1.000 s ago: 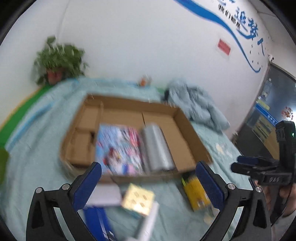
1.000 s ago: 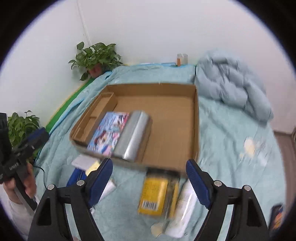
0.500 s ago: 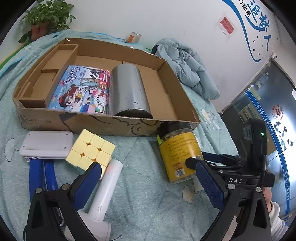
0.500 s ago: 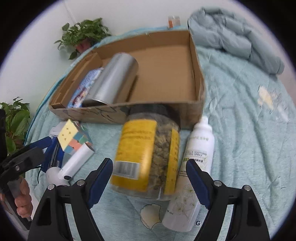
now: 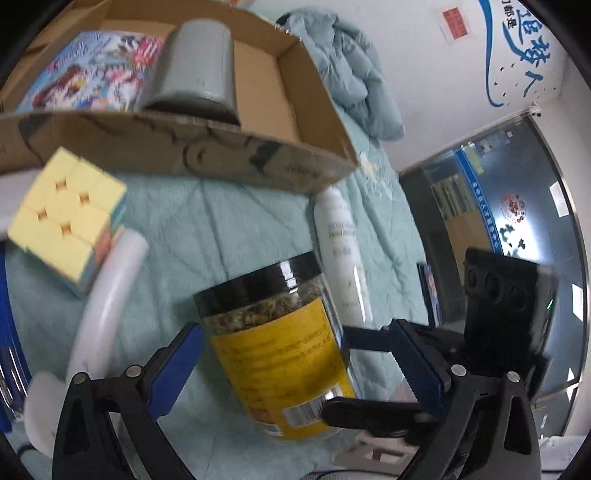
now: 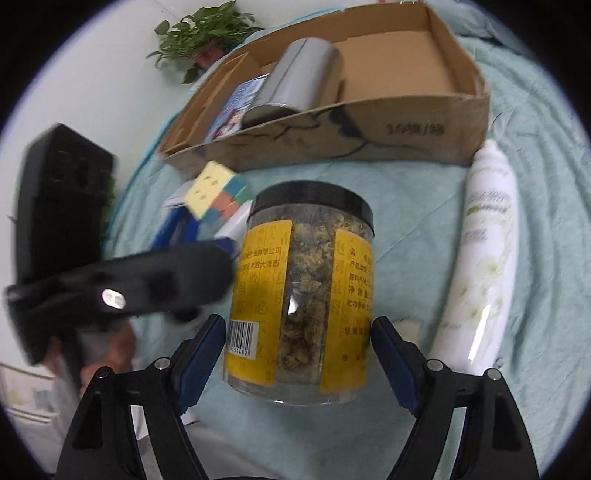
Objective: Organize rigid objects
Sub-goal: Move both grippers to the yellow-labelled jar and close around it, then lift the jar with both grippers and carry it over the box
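A clear jar [image 6: 303,291] with a black lid, yellow label and dried flowers lies on the teal blanket in front of the cardboard box [image 6: 369,125]. My right gripper [image 6: 297,350] is open, its blue pads on either side of the jar's base. My left gripper [image 5: 295,365] is also open around the same jar [image 5: 273,343], coming from the other side. The box holds a picture book [image 5: 92,70] and a grey cylinder [image 5: 199,62].
A white spray bottle [image 6: 484,258] lies right of the jar. A pastel puzzle cube [image 5: 66,218], a white tube-shaped device [image 5: 103,306] and a blue item [image 6: 177,229] lie left of it. A crumpled quilt [image 5: 343,62] and a potted plant [image 6: 199,33] sit beyond the box.
Both grippers have moved down and in toward the jar; each now has its open fingers on either side of it. The jar looks more upright than before.
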